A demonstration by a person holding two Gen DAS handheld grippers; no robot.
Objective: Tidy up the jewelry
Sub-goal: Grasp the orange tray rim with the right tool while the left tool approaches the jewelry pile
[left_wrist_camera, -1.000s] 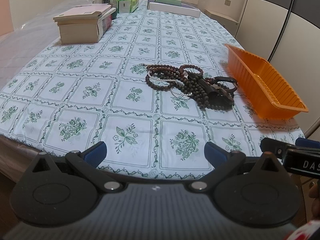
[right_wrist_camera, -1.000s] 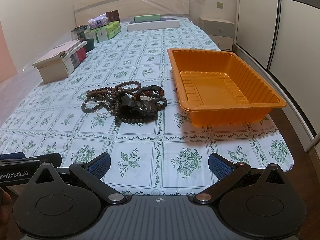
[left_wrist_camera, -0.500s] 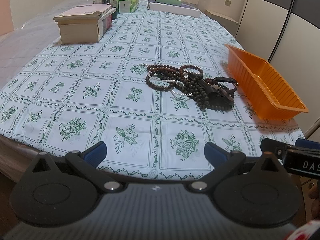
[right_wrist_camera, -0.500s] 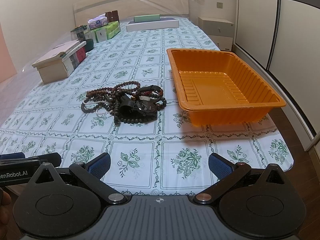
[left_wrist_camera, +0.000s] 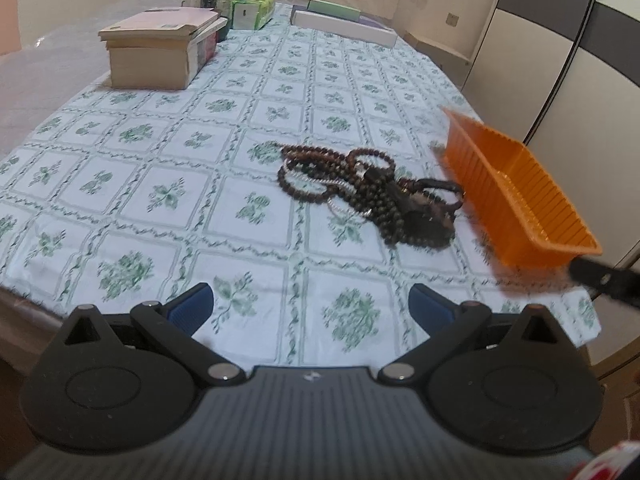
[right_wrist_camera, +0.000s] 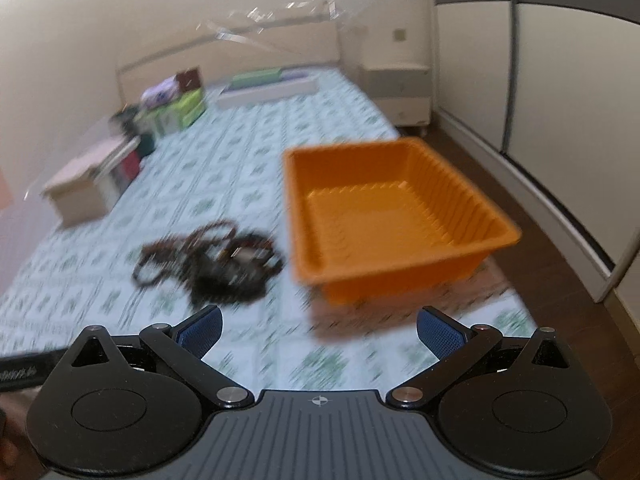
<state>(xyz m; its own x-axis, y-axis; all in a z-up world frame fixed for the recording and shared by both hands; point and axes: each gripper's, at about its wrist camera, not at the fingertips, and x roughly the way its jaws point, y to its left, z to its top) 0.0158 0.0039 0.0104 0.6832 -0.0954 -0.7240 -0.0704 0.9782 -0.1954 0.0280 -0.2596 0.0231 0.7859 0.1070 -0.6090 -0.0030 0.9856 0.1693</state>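
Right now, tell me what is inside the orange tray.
In the right wrist view the orange tray shows only its own ribbed floor, with no jewelry in it, though the picture is blurred. The bead pile lies on the tablecloth beside it. The near wall hides the tray's front inner corner.

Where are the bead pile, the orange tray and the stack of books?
bead pile [left_wrist_camera: 372, 196], left wrist view, middle of the dark tangle.
orange tray [right_wrist_camera: 384, 216], right wrist view, bare ribbed floor.
stack of books [left_wrist_camera: 154, 46], left wrist view, near side face.
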